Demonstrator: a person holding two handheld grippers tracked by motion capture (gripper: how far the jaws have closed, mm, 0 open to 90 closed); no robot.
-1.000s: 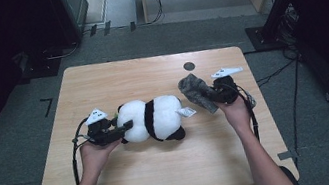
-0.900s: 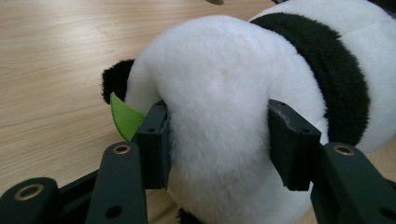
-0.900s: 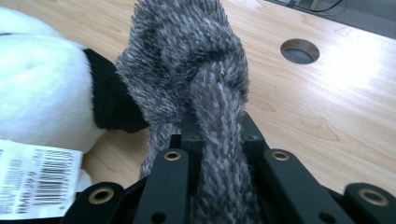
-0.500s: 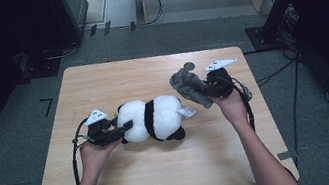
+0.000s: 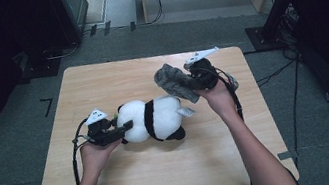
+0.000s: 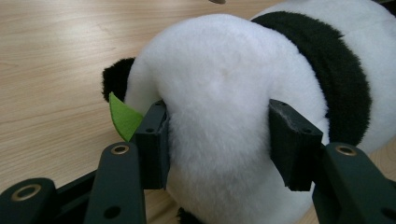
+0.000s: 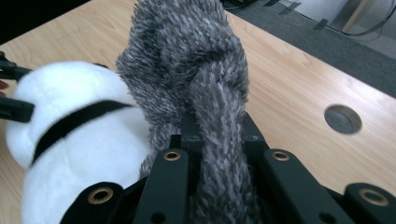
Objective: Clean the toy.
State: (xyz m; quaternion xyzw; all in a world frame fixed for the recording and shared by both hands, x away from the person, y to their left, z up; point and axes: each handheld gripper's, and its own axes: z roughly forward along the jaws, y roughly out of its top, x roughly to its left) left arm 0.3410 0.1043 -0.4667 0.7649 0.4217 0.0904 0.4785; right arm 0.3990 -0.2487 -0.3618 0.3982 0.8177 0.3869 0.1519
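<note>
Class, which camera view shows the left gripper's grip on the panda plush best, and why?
The left gripper view: the left gripper has a pad pressed into each side of the panda plush. The high view shows the same grip small and far off. The right gripper view catches just the plush's white side.
</note>
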